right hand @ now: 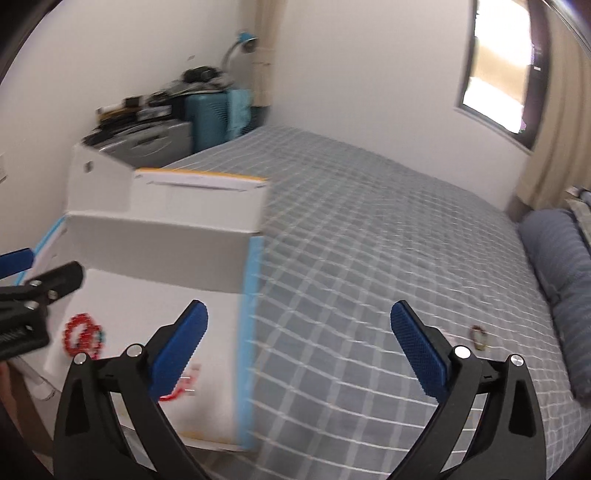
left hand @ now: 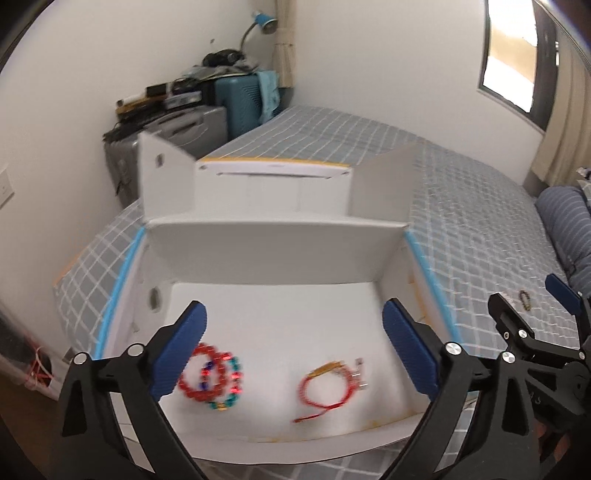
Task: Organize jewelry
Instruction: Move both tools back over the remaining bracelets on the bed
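While both tools hang above the bed (right hand: 369,221) with its grey checked cover, the left gripper (left hand: 293,347) stands with its blue pads wide apart and nothing between them, pointing down into an open white box (left hand: 273,243) that rests on the cover; on the box floor, near the left pad, lie a red bead bracelet (left hand: 197,373) and a teal-and-red bead bracelet (left hand: 229,384) overlapping one another, and to their right, apart from them, a thin red cord bracelet (left hand: 327,387) with small metal ends; the box's far wall is upright, its flaps stand open behind it, and a pale blue strip runs along its left and right outer edges; the right gripper (right hand: 299,347) likewise has its jaws spread wide and empty, and it hangs over the bare cover just right of the box, whose right edge falls behind its left pad; a small dark bracelet (right hand: 479,336) lies alone on the cover to the right of that gripper, well apart from the box, too blurred to tell its beads; far off on the left stand a grey suitcase (left hand: 192,125) and a teal suitcase (left hand: 240,101) piled with clutter, under a blue lamp (left hand: 264,22); a window (right hand: 498,66) shows at the far right, and a striped pillow (right hand: 561,266) lies at the bed's right edge.
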### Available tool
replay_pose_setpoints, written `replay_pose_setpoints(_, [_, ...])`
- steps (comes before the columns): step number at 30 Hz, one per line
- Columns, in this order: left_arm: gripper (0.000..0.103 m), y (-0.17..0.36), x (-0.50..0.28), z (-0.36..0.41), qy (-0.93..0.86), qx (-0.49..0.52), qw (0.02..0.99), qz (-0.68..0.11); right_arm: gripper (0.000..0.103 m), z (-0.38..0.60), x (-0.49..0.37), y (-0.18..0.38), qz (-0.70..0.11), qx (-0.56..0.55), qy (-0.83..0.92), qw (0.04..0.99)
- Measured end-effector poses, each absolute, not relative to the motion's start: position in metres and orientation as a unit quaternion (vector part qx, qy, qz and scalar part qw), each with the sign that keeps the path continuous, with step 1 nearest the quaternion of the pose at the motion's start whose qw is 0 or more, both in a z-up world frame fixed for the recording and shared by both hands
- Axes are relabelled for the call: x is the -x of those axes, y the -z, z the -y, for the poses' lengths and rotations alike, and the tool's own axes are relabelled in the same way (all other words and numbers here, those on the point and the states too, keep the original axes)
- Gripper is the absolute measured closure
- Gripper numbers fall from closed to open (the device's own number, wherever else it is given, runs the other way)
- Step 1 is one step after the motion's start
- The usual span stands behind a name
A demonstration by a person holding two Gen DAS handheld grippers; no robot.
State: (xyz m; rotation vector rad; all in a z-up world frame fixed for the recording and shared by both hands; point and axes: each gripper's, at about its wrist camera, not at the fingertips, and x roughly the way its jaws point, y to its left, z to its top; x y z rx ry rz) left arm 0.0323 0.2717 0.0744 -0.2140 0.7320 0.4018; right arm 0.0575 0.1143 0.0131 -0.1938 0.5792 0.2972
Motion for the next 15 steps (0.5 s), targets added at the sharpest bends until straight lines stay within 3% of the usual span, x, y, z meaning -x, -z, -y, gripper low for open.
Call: replay_pose_setpoints(15, [0.006, -0.087, -0.145, -0.111, -0.063, 0.064, 0.929, -0.359, 0.008, 0.053, -0.101, 0.012, -0.339, 0.032, -0.035, 0.939])
